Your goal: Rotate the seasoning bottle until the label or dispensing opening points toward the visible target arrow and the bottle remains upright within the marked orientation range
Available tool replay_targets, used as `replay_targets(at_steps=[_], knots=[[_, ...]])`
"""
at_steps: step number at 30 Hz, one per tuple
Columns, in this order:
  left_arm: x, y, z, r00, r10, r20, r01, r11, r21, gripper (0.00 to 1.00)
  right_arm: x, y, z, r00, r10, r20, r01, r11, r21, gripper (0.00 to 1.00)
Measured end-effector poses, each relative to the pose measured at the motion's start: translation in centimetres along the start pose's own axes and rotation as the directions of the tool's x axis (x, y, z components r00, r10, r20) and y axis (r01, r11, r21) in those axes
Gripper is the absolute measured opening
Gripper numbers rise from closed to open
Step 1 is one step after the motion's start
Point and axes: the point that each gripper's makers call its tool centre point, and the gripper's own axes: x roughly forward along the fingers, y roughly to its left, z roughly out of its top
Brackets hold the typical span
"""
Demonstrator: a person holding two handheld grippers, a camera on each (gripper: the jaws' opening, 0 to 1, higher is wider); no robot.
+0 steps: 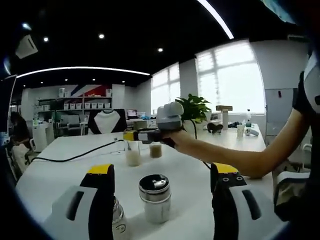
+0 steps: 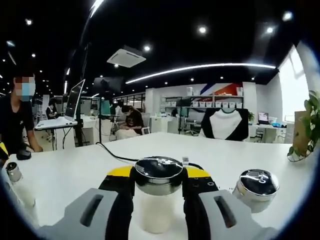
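In the left gripper view, the left gripper hangs low in the frame with its fingers spread apart and released. A bottle with a chrome lid stands upright between them on the white worktop, touching neither; its frosted body holds something pale. A second shaker sits just beside the left finger, at the lower left. Mid-frame, the right gripper reaches in from the right over a jar of pale contents, with a brownish jar close behind.

In the right gripper view, the right gripper's fingers clench a chrome-lidded jar at lower centre. Another lidded bottle stands lower right, a small one far left.
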Motion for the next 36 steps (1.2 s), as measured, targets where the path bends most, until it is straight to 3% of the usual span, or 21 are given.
replay_targets(at_steps=[10, 16, 36], knots=[[-0.9, 0.2, 0.5, 0.999, 0.039, -0.002, -0.039, 0.999, 0.014, 0.83, -2.6, 0.8, 1.1, 0.999, 0.007, 0.036, -0.008, 0.999, 0.042, 0.34], [-0.8, -0.7, 0.5, 1.0, 0.017, -0.01, -0.016, 1.0, 0.015, 0.81, -4.0, -0.1, 1.3, 0.999, -0.021, 0.037, 0.02, 1.0, 0.019, 0.34], [-0.6, -4.3, 0.4, 0.997, -0.071, -0.005, 0.071, 0.997, 0.003, 0.81, -9.9, -0.2, 1.9, 0.999, -0.026, 0.046, 0.025, 0.999, 0.023, 0.35]])
